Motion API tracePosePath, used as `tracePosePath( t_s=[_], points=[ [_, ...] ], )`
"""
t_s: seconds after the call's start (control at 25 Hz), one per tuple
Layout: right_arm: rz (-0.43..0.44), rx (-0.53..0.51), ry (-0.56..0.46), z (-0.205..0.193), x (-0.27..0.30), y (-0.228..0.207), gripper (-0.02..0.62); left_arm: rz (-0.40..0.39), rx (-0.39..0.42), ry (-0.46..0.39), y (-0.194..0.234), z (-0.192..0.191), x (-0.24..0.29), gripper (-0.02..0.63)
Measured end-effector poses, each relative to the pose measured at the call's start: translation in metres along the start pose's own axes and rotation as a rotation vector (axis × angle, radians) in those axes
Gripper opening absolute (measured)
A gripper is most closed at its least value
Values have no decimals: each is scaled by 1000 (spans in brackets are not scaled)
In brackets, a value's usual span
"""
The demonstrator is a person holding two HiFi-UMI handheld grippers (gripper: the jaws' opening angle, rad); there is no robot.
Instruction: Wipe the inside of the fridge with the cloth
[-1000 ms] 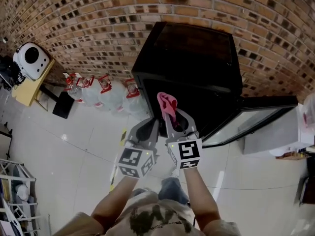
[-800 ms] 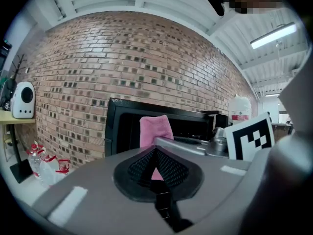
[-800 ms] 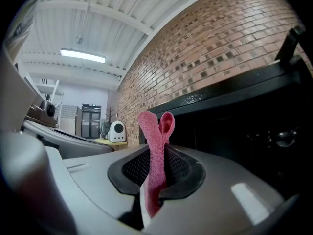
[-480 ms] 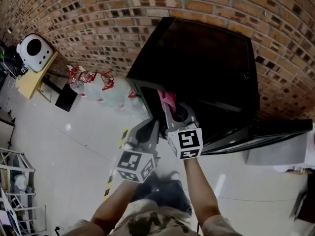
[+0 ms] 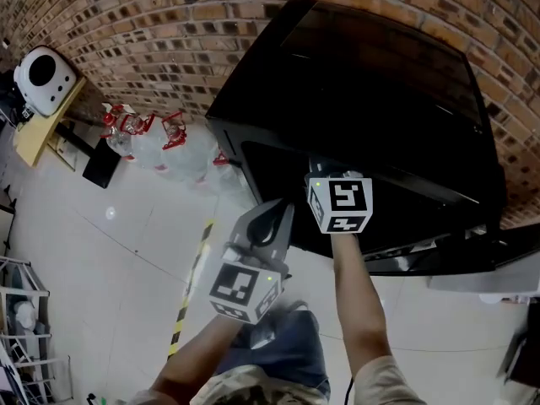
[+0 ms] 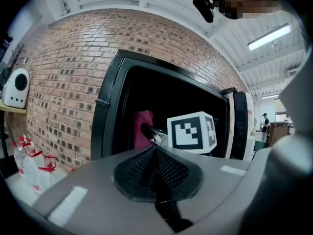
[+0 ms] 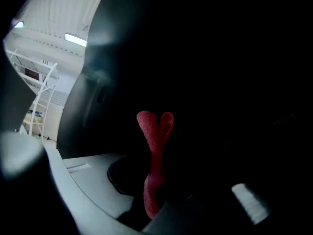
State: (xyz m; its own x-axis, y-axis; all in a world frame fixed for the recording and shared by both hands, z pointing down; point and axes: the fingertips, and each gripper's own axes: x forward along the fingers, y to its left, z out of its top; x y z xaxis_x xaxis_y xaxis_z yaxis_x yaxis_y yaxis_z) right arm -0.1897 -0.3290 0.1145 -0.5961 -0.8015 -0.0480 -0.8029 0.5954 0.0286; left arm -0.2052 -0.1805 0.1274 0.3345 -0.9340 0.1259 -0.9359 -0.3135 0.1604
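The cloth [image 7: 155, 141], in the right gripper [image 7: 154, 204], is inside the fridge [image 5: 363, 83], with the left gripper [image 5: 268, 218] outside, before the opening.

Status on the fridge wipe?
Right gripper shut on cloth, inside fridge. Left gripper shut, empty, outside. Interior too dark for obstacles.

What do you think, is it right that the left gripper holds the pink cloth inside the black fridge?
No, the right gripper holds the pink cloth inside the black fridge, as the right gripper view shows; the left gripper is shut, empty.

Grey left gripper [image 5: 278, 213] and right gripper [image 7: 154, 192] — black-and-white marker cubes [image 5: 340, 203] (one each), camouflage shirt [image 5: 253, 386], blue jeans [image 5: 287, 353]
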Motion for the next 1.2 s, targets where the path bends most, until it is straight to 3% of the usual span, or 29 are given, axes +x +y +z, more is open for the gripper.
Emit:
tracePosePath(
  t_s=[0.44,0.88,1.04,1.2],
  points=[
    [-108,-49,-24,-42,59,-32,51,-91,-13,-81,16,-29,18,-18],
    [-131,-104,-91,-29,67,-45,51,-157,41,-150,-6,-52,58,-18],
    [-197,-170,-100,-28,52,-63,49,-190,99,-180,-11,-62,71,-18],
    [-315,-190,-97,-34,21,-97,49,-205,130,-197,-10,-80,77,-18]
  ],
)
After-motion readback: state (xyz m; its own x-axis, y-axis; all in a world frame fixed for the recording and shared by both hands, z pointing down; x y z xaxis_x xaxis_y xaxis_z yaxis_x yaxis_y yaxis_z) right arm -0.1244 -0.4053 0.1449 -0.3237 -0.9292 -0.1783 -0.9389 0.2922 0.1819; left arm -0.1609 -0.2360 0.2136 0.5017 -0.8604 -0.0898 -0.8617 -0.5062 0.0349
